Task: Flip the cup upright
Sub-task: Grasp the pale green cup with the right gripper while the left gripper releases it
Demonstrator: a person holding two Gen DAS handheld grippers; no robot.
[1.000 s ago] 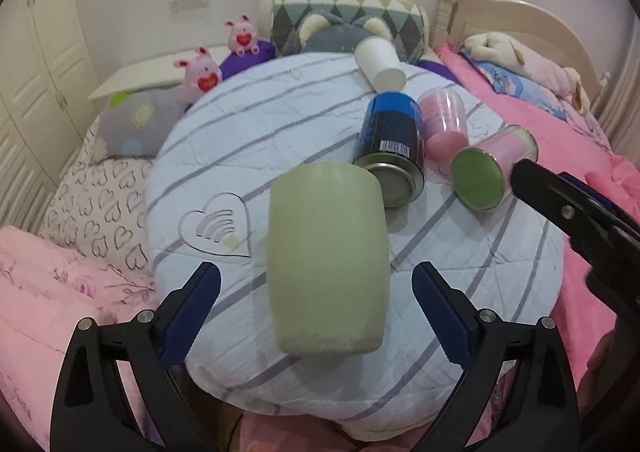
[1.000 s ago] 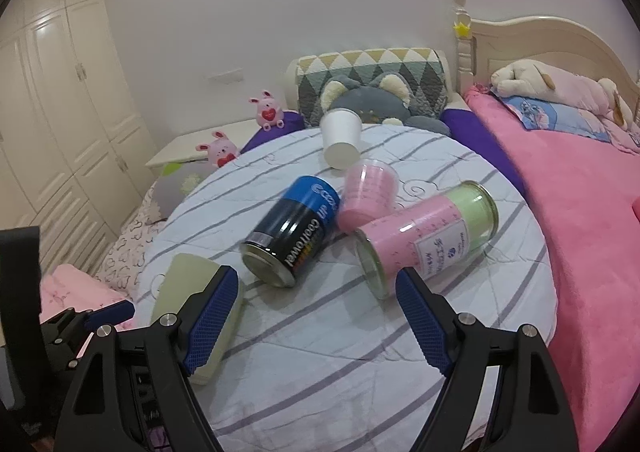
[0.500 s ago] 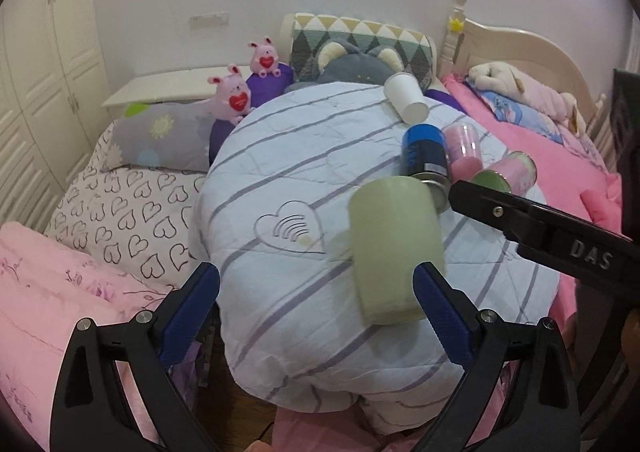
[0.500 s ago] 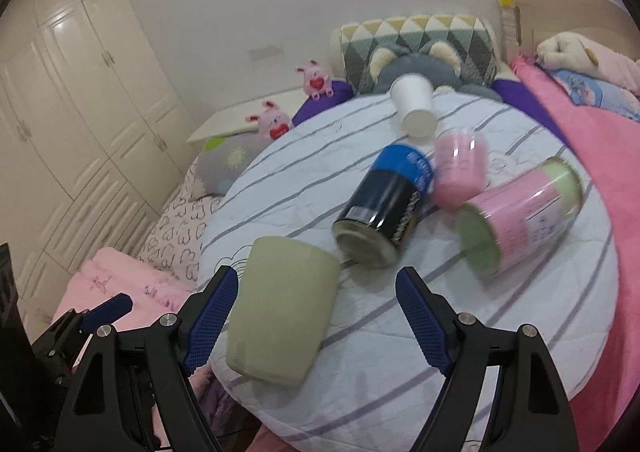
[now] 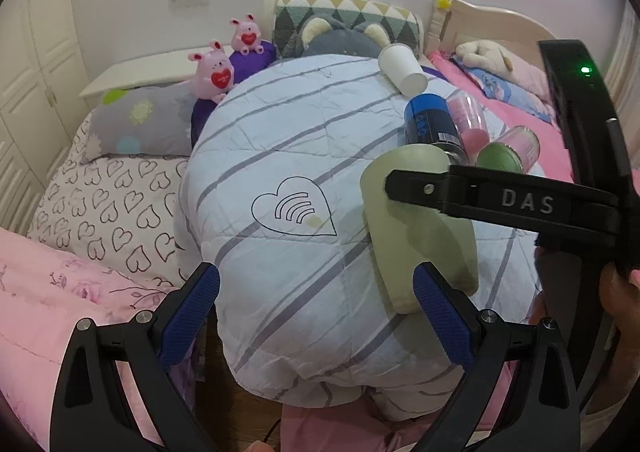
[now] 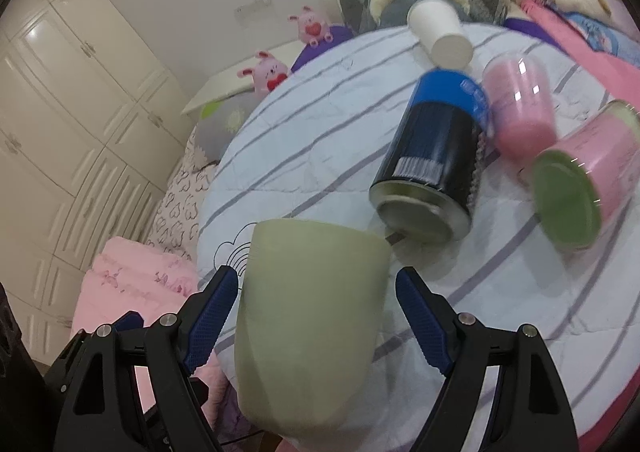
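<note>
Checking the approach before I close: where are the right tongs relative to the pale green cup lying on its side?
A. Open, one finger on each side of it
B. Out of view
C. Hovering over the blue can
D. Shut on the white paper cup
A: in the right wrist view, the right tongs are open with the pale green cup between their blue pads, not yet squeezed.

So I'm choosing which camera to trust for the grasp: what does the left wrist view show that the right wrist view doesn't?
Only the left wrist view shows the right gripper's finger from outside, lying across the green cup, and the whole heart print. Only the right wrist view shows the cup between the open right gripper, plus the wardrobe. Both show the cup, blue can, white paper cup and striped quilt.
</note>
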